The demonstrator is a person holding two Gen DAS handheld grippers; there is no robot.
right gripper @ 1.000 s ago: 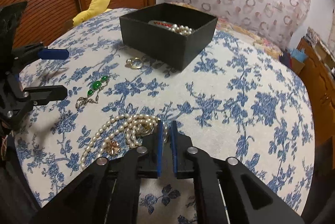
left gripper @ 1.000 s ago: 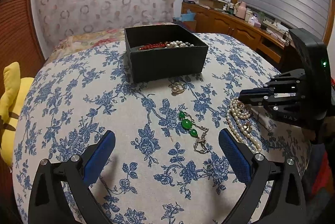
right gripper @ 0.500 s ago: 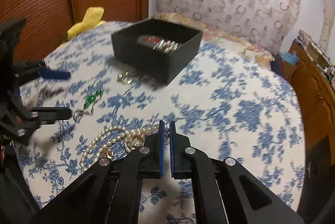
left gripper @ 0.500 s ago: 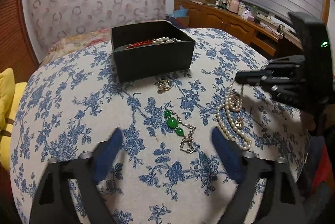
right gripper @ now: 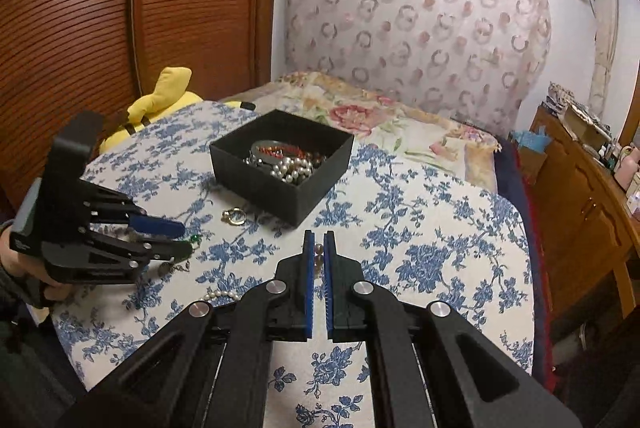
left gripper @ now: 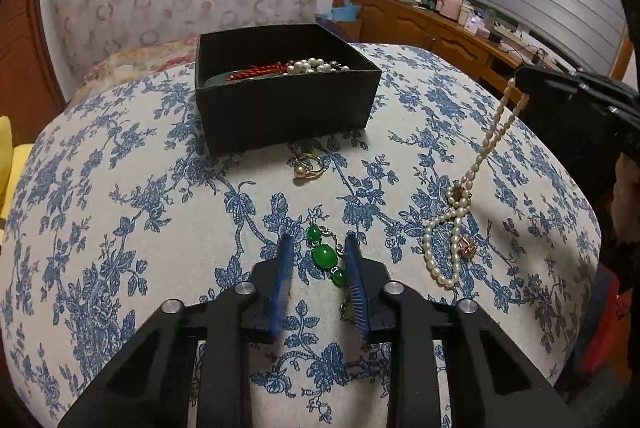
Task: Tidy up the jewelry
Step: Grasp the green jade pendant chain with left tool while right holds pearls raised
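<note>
1. a black open box (left gripper: 286, 96) sits toward the far side of the worktop (left gripper: 120, 196), which wears a blue floral cloth; inside it lie a red beaded piece (left gripper: 256, 71) and a heap of pearls (right gripper: 294, 166)
2. just in front of the box lies a gold ring with a pearl (left gripper: 307, 166); nearer still, a green stone bracelet (left gripper: 325, 256) lies flat on the cloth
3. a yellow plush toy (right gripper: 160, 100) rests past the worktop's left edge, and a wooden sideboard (left gripper: 432, 28) with bottles runs along the right wall
4. nothing lies between the bracelet and the box except the ring
5. compared with a second ago, the left hand-held gripper (left gripper: 316, 268) has narrowed from a wide spread to a small gap and has moved in so its blue pads (left gripper: 282, 280) flank the green stones, not yet pressed on them
6. the pearl necklace (left gripper: 460, 212), earlier all on the cloth, now hangs taut from the right hand-held gripper (right gripper: 318, 260), its lower loop and gold clasp still on the worktop
7. the right hand-held gripper is raised above the cloth, closed on the strand, with beads visible in the slit
8. the left one lies low and angled down toward the cloth
</note>
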